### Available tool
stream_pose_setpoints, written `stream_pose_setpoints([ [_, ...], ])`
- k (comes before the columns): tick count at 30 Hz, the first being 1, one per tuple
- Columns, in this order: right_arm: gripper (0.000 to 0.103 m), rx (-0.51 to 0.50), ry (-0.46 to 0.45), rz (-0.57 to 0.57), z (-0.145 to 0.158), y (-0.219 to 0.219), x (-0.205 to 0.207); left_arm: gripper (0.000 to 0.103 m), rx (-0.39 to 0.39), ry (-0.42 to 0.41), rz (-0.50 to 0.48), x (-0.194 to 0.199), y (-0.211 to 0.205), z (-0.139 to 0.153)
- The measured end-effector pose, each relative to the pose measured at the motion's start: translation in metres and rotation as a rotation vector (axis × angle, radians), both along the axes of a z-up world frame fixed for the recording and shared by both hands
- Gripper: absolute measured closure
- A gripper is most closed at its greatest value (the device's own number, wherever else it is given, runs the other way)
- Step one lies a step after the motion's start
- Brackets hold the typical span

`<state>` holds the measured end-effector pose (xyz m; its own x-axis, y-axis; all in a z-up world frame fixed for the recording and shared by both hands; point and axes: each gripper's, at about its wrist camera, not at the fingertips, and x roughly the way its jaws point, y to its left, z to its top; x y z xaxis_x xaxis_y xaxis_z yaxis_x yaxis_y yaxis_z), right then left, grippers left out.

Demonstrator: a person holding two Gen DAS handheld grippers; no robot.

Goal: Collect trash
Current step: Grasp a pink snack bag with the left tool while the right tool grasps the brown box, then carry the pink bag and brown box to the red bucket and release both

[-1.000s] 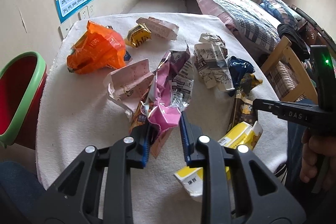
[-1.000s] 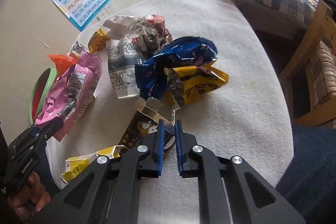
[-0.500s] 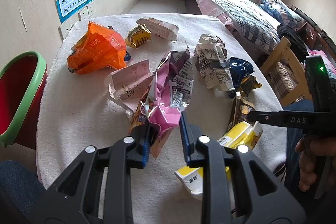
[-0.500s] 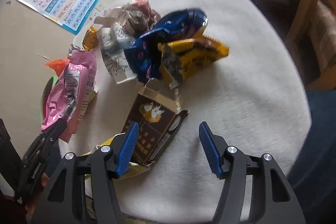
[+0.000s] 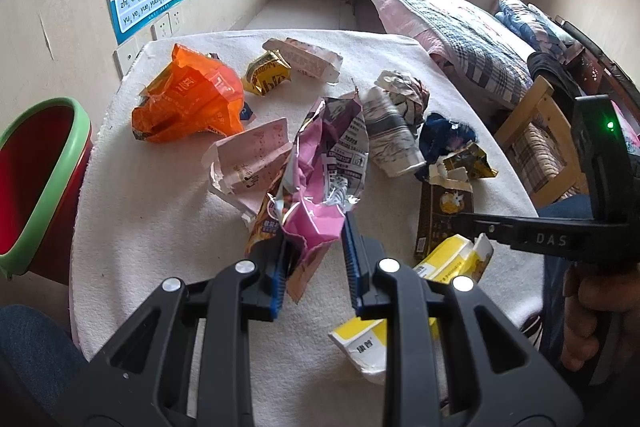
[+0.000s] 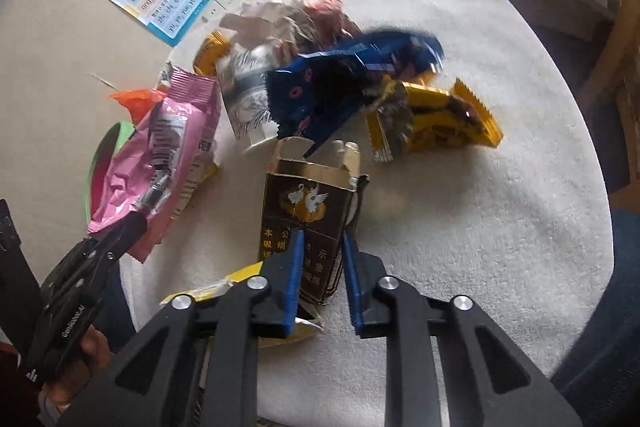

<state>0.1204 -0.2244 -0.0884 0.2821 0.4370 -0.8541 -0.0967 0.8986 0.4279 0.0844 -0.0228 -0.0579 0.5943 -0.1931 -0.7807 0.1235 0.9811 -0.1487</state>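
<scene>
The left gripper [image 5: 314, 259] is clamped on the near end of a crumpled pink wrapper [image 5: 320, 195], which rises from its blue pads toward the middle of the white-covered table [image 5: 160, 211]. The right gripper [image 6: 320, 267] has its pads closed around the near end of a dark brown carton [image 6: 308, 211], flat on the cloth. Just beyond lie a blue wrapper [image 6: 344, 75] and yellow wrapper [image 6: 444, 119]; a red bin [image 5: 36, 179] stands off the table's left edge.
</scene>
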Motion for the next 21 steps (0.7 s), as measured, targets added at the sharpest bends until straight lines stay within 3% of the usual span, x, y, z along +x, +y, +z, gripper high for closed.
stream_pose_setpoints([
  [2,0.088,-0.009,-0.026,0.007,0.007,0.000,-0.002,0.079,-0.001,-0.010,0.005,-0.001,0.001,0.003],
  [3,0.094,-0.017,-0.039,0.012,0.009,0.001,-0.003,0.079,-0.001,-0.013,0.008,-0.002,0.002,0.004],
  [8,0.095,-0.079,-0.136,0.037,0.028,0.005,-0.007,0.080,-0.012,-0.030,0.028,-0.006,0.008,0.014],
  [21,0.095,-0.111,-0.269,0.066,0.065,0.015,-0.003,0.080,-0.035,-0.081,0.083,-0.010,0.024,0.041],
])
